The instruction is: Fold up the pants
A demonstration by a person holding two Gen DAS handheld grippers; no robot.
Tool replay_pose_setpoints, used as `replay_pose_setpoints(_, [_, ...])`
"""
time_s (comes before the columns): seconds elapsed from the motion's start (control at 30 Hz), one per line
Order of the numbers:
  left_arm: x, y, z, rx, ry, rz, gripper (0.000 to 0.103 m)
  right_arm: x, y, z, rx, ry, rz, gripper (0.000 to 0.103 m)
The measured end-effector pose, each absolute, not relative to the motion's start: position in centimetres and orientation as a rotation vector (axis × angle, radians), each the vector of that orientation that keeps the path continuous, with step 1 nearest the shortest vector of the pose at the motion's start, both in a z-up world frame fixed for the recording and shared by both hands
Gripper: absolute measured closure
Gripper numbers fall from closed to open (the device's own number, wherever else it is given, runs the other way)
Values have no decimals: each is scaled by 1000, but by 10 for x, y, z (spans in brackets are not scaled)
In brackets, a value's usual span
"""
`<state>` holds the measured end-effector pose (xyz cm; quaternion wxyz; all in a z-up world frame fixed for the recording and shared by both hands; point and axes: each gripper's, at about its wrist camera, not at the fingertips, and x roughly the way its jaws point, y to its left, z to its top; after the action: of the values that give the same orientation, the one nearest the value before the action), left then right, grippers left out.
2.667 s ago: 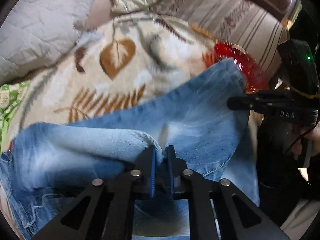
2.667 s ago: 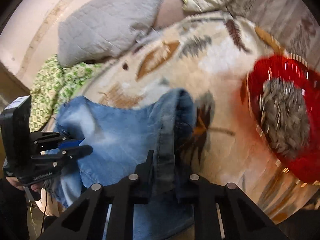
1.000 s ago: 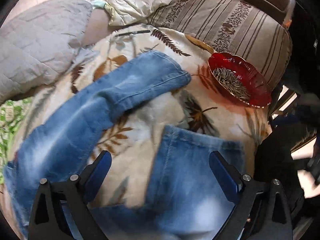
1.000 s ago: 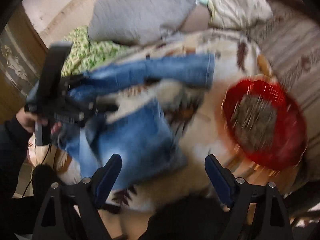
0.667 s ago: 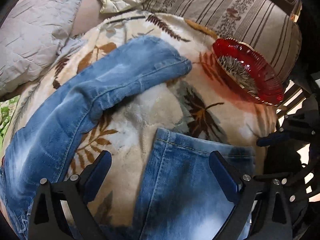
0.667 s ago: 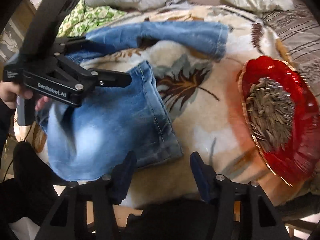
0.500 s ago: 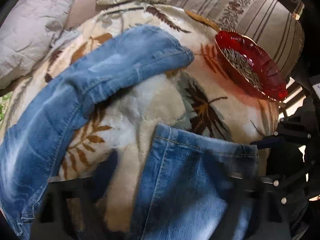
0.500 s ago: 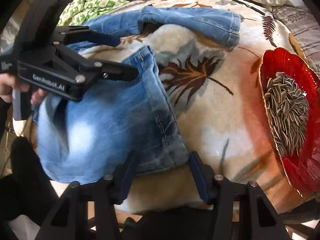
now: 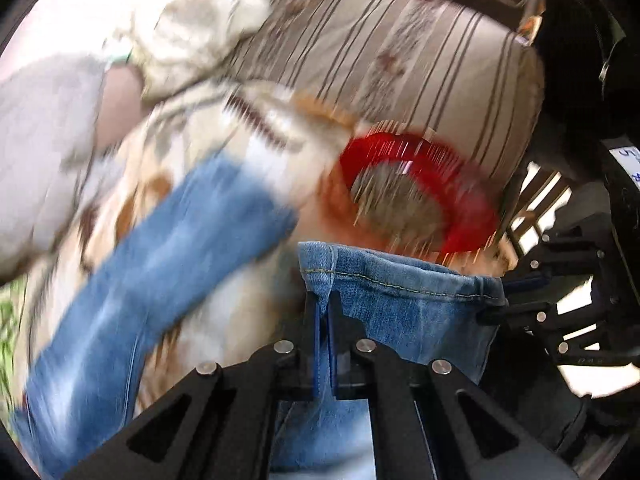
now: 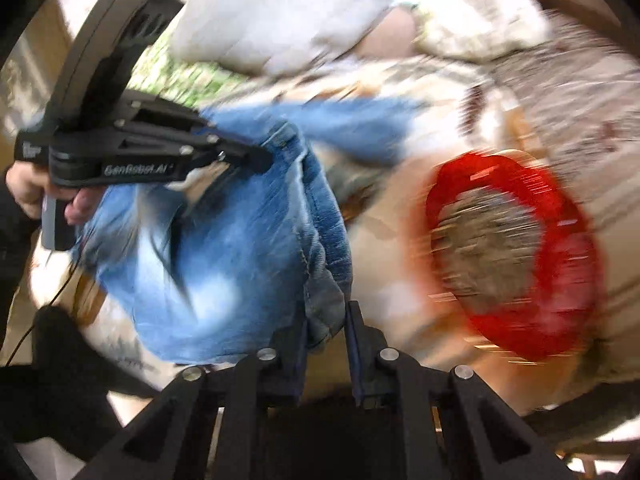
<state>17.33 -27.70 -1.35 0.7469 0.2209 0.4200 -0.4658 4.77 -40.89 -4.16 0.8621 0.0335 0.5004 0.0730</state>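
Gripping the hem of one leg of the jeans [image 9: 400, 304], the left claw [image 9: 325, 312] has its pads pressed together with the denim seam pinched between them at 6 o'clock of the left wrist view; same claw shows in the right wrist view [image 10: 256, 160] at 10 o'clock, biting the hem's far corner, a person's hand [image 10: 30, 188] on its handle at 9 o'clock. Right claw [image 10: 326, 328] sits at 6 o'clock of its own view, jaws closing, the bunched hem corner between the pads; pads look to touch the fabric, blur makes it hard to be sure. In the left wrist view the right claw [image 9: 500, 294] is at 3 o'clock, at the hem's other corner, so the hem edge stretches between the two claws. Jeans lie on a leaf-print blanket [image 9: 248, 136] over a sofa; the held leg is raised off it near the front edge, the other leg [image 9: 160, 264] runs flat from 8 o'clock toward centre in the left view, and across 12 o'clock [image 10: 352, 124] in the right view. Red dish [image 9: 424, 196] holding seeds sits on the blanket just beyond the held hem, at 2 o'clock in the left view, 3 o'clock in the right [image 10: 516, 256]. Striped sofa back [image 9: 420, 80] at 1 o'clock, grey quilted pillow [image 10: 280, 24] at 12 o'clock in the right view, cream cloth [image 9: 192, 32] at 11 o'clock in the left view. Heavy motion blur on the background in both views.
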Motion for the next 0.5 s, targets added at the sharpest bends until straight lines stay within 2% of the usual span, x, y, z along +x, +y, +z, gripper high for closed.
replay_pose_setpoints(0.13, [181, -335, 2, 446, 852, -1071, 100, 40, -449, -22, 112, 1014, 31, 85])
replay_pose_setpoints(0.27, [184, -356, 1, 480, 872, -1068, 99, 38, -460, -12, 112, 1006, 0, 84])
replay_pose_setpoints(0.3, [186, -357, -1, 484, 890, -1053, 91, 37, -459, -12, 113, 1009, -5, 74])
replay_pose_setpoints(0.33, [189, -355, -2, 483, 894, -1017, 62, 37, -457, -12, 104, 1013, -25, 56])
replay_pose_setpoints(0.37, [192, -350, -2, 476, 890, -962, 37, 37, -456, -12, 82, 1017, -63, 42])
replay_pose_setpoints(0.4, [194, -343, 0, 468, 866, -902, 4, 33, -453, -8, 64, 1009, -90, 23])
replay_pose_setpoints(0.5, [197, -317, 8, 457, 815, -847, 3, 25, -448, 4, 83, 961, -59, 22])
